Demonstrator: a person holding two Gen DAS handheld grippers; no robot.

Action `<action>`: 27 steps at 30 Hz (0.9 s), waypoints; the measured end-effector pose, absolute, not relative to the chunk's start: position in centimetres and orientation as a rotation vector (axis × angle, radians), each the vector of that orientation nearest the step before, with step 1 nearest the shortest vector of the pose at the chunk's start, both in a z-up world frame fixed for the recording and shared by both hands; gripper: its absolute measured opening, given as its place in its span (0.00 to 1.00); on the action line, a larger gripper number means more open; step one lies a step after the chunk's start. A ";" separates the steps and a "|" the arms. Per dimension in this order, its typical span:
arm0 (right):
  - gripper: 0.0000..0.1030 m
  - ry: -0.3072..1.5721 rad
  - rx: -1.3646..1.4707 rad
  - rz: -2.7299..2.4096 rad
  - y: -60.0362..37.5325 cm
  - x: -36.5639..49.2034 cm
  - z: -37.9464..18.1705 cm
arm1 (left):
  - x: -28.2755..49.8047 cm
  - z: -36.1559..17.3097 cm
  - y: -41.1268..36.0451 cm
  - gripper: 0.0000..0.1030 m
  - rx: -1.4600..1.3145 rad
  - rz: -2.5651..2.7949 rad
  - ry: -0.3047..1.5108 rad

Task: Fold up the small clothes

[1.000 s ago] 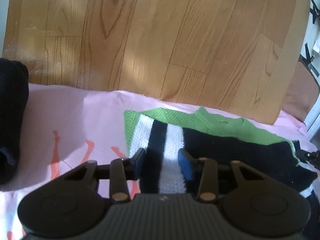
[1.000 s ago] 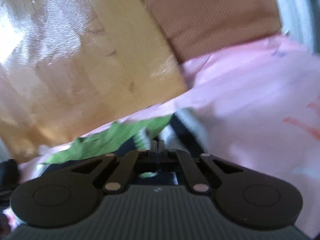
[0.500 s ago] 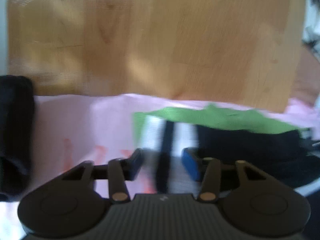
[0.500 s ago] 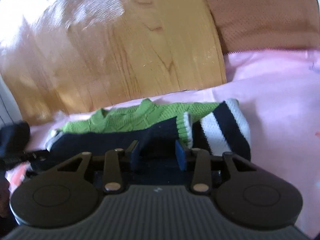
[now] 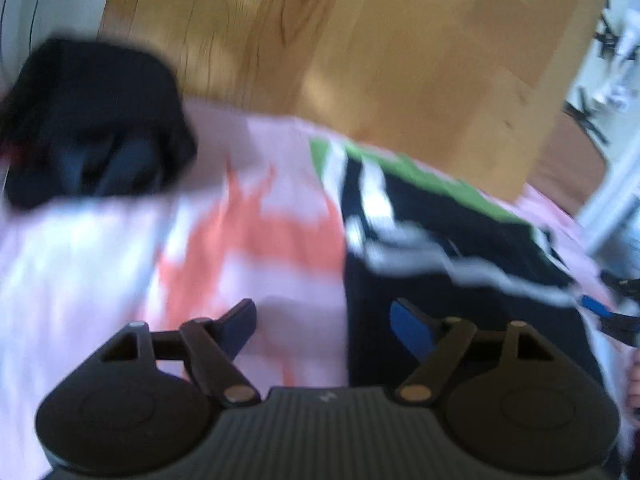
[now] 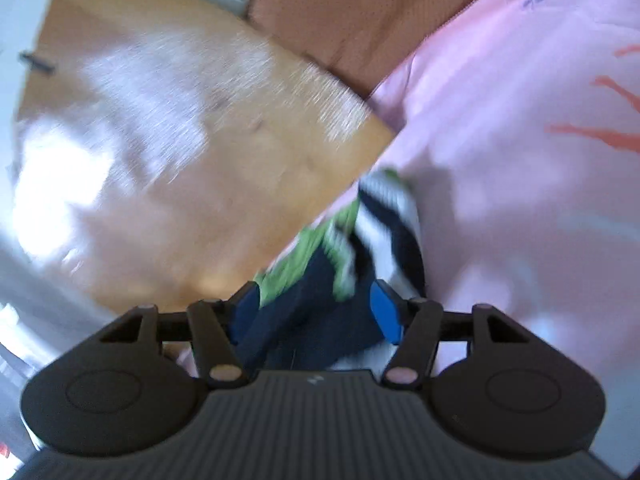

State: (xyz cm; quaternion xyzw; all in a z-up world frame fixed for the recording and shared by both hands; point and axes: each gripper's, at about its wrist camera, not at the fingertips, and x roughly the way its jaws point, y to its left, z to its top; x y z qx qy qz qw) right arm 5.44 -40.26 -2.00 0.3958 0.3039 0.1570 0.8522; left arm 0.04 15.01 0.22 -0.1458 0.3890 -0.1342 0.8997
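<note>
— Any writing legible? Brand marks?

— Only a small pale mark on each gripper body, too blurred to read. A faint dark scribble on the pink sheet (image 6: pixel 532 92) at far right in the right wrist view, also unreadable.

— Seen from one side only?

— From the left wrist: a dark bundle of cloth (image 5: pixel 92 120) at far left on the sheet, orange print beside it, and the right gripper's blue pad poking in at the right edge. From the right wrist: a brown cushion (image 6: pixel 360 12) beyond the wooden floor (image 6: pixel 180 152).

— Fingers?

— Left gripper (image 5: pixel 323 320) spread wide, gripping nothing, hanging over pink sheet with the sweater's near left edge between the pads. Right gripper (image 6: pixel 312 314) also parted wide, dark fabric lying between the pads; contact impossible to judge through blur.

— Striped sweater (image 5: pixel 440 248)?

— Lying on the sheet, right of centre, green part toward the far edge by the floor.
</note>
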 end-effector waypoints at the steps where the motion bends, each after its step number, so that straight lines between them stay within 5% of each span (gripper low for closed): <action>1: 0.63 0.659 0.800 0.335 -40.4 4.0 -1.8 | -1.4 0.3 15.1 0.77 -0.303 -0.297 0.811; 6: 0.63 0.706 0.645 0.292 -39.1 -2.3 -1.1 | -5.4 0.7 13.9 0.72 -0.313 -0.369 0.861; 12: 0.63 0.674 0.499 0.288 -36.8 -8.9 -1.6 | -8.2 0.3 11.8 0.37 -0.197 -0.363 0.846; 14: 0.62 0.664 0.451 0.290 -35.5 -9.5 -1.6 | -8.7 0.5 11.6 0.12 -0.175 -0.333 0.846; 16: 0.50 0.654 0.385 0.263 -34.6 -10.0 -1.7 | -9.1 0.8 12.2 0.11 -0.207 -0.337 0.843; 18: 0.11 0.649 0.306 0.191 -33.9 -10.3 -1.8 | -9.7 1.2 12.3 0.11 -0.197 -0.327 0.830; 24: 0.05 0.522 0.300 0.019 -35.5 -11.9 -0.9 | -10.4 0.8 12.2 0.10 -0.121 -0.276 0.860; 27: 0.06 0.608 0.314 0.000 -37.1 -10.7 -1.9 | -10.2 1.1 12.7 0.15 -0.136 -0.298 0.867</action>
